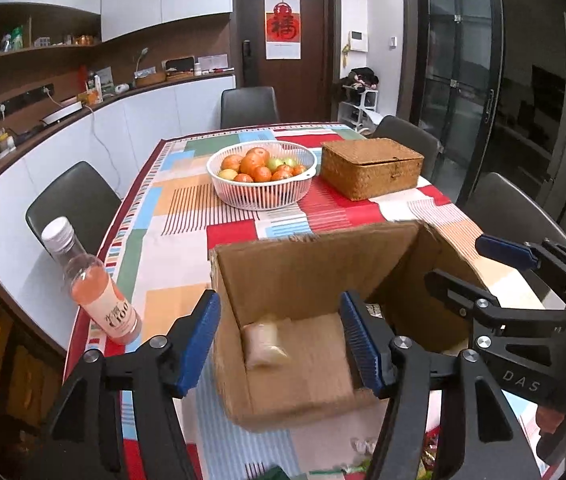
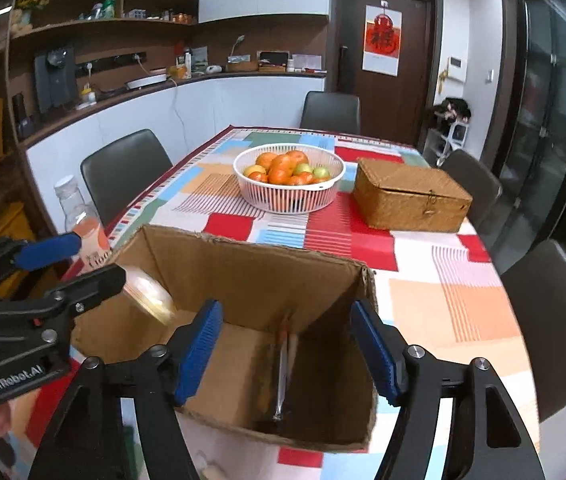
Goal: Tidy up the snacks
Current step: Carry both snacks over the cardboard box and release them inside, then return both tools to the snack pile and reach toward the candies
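Observation:
An open cardboard box (image 1: 283,268) stands on the patchwork tablecloth, close in front of both grippers. My left gripper (image 1: 279,344) is open above the box's left half. A pale, blurred snack packet (image 1: 263,346) lies loose below and between its fingers, with no pad on it. The right wrist view shows the same packet (image 2: 151,296) just off the left gripper's (image 2: 99,258) black finger. My right gripper (image 2: 287,344) is open over the box's (image 2: 251,276) right half. A thin packet (image 2: 283,368), seen edge-on, stands in the box between its fingers, untouched.
A pink drink bottle (image 1: 99,296) stands at the table's left edge beside the box. Farther back sit a white fruit basket (image 1: 263,196) and a shut wicker box (image 1: 371,166). Dark chairs ring the table. Some wrappers (image 1: 363,468) lie at the near edge.

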Motion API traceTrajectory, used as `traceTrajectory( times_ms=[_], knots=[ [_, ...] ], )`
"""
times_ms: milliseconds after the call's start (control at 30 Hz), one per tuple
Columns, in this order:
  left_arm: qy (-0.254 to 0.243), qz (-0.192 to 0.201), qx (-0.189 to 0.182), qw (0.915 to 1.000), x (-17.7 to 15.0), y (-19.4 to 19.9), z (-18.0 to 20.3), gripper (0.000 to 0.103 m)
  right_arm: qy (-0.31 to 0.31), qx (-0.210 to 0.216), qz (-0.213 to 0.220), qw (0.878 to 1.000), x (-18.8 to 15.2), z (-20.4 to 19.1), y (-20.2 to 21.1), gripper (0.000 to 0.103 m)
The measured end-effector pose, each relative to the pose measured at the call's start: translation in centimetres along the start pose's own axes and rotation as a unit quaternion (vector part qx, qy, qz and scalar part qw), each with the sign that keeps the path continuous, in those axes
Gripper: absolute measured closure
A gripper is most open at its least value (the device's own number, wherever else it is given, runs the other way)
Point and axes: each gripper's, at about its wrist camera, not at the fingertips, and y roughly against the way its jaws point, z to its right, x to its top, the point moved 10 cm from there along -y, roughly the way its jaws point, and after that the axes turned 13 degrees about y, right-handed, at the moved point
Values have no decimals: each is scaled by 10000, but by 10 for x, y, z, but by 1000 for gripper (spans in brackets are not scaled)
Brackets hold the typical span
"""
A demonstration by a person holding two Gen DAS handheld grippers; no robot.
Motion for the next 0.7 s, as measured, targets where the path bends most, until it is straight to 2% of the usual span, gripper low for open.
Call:
traceTrajectory(
  times_ms=[167, 433, 567, 700],
  knots=[
    [-157, 79, -112, 9998, -16, 22, 5, 39, 58, 65, 167, 9998, -10, -8, 25, 35],
    [-644, 213, -248, 9974, -48, 59, 25, 37, 169, 153, 187, 9996, -39, -20, 59, 35],
    [-819, 119, -341, 9960, -66, 66, 35, 36, 198, 108, 144, 9996, -55, -19, 72, 35],
    [-924, -185, -440, 9946, -90, 66, 42, 36, 188, 74, 17, 9998, -74, -18, 79, 35]
  ],
)
